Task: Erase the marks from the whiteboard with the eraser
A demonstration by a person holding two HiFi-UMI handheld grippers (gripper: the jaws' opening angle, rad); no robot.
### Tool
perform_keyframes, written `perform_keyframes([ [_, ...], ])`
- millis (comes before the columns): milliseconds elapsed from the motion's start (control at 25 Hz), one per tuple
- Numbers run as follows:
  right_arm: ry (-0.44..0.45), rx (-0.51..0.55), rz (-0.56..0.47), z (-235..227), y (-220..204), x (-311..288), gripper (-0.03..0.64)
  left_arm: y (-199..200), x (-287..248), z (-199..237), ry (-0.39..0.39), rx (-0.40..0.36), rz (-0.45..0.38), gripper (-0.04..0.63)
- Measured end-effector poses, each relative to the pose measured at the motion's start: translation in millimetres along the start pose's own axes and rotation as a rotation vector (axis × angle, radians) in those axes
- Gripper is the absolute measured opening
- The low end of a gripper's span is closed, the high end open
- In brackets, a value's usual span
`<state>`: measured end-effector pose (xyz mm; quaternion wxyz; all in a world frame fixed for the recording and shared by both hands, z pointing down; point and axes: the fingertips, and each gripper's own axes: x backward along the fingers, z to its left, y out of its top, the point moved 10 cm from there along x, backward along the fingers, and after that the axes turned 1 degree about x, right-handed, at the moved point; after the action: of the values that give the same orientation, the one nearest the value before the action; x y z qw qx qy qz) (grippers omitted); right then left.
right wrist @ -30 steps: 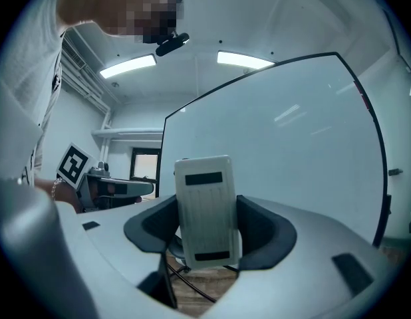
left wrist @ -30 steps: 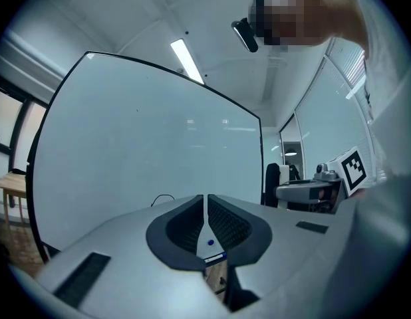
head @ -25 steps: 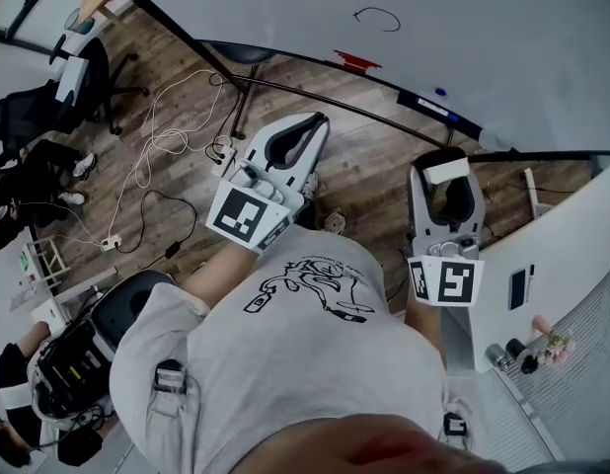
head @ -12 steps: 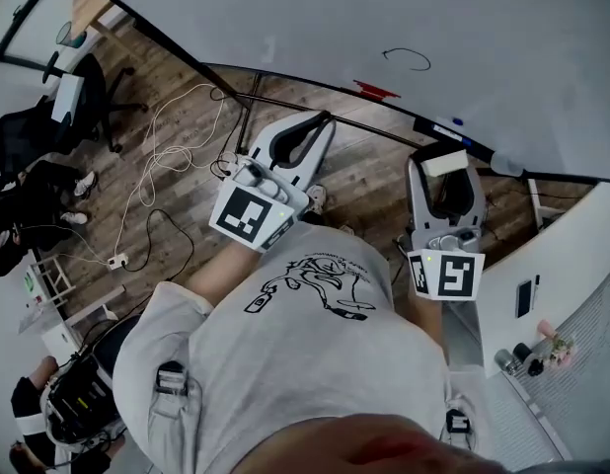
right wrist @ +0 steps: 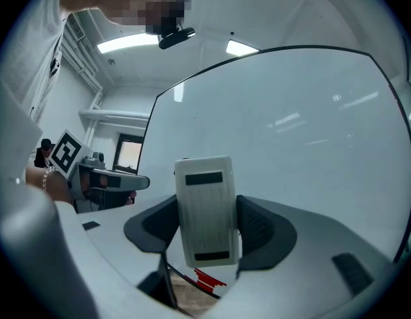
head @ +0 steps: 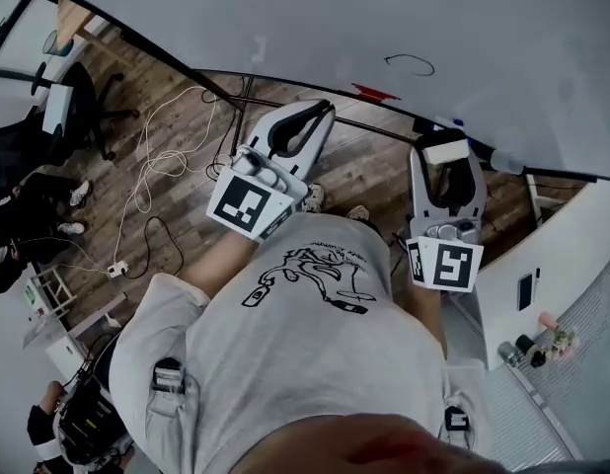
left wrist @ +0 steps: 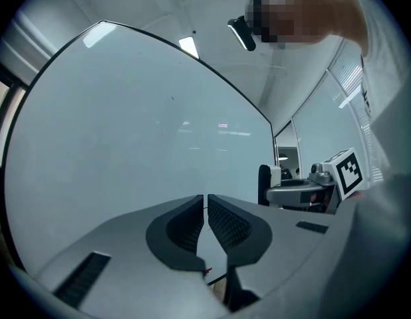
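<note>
A large whiteboard (head: 404,18) fills the top of the head view, with a black curved mark (head: 410,63) drawn low on it. My right gripper (head: 444,156) is shut on the white eraser (head: 445,152), held upright between the jaws just below and right of that mark. In the right gripper view the eraser (right wrist: 205,210) stands between the jaws, facing the whiteboard (right wrist: 292,131). My left gripper (head: 307,118) is shut on nothing, pointing at the board's lower edge. In the left gripper view its jaws (left wrist: 205,221) meet in front of the whiteboard (left wrist: 126,125).
A red thing (head: 374,92) and markers (head: 453,124) lie on the board's tray. Its black stand legs (head: 241,102) cross the wooden floor, where white cables (head: 172,156) trail. Office chairs (head: 58,117) and seated people are at left. A white desk (head: 542,265) stands at right.
The view has shifted, so the board and its mark sit a little further right and lower in the frame. Both grippers have come closer to the board's lower edge, still held the same way.
</note>
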<state>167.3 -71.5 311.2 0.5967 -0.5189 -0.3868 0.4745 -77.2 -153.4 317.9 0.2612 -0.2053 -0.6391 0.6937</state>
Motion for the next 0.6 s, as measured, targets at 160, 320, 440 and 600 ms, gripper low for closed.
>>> perform_keyframes([
  [160, -0.031, 0.040, 0.026, -6, -5, -11, 0.265, -1, -6, 8, 0.007, 0.007, 0.000, 0.034],
  [320, -0.089, 0.116, 0.043, -15, -11, -25, 0.265, -2, -11, 10, 0.008, 0.009, 0.007, 0.033],
  [440, -0.129, 0.207, 0.072, -15, -21, -48, 0.265, -4, -12, 12, 0.003, 0.008, 0.017, 0.032],
  [600, -0.187, 0.319, 0.119, -12, -39, -82, 0.265, -8, -13, 18, -0.008, 0.006, 0.036, 0.032],
])
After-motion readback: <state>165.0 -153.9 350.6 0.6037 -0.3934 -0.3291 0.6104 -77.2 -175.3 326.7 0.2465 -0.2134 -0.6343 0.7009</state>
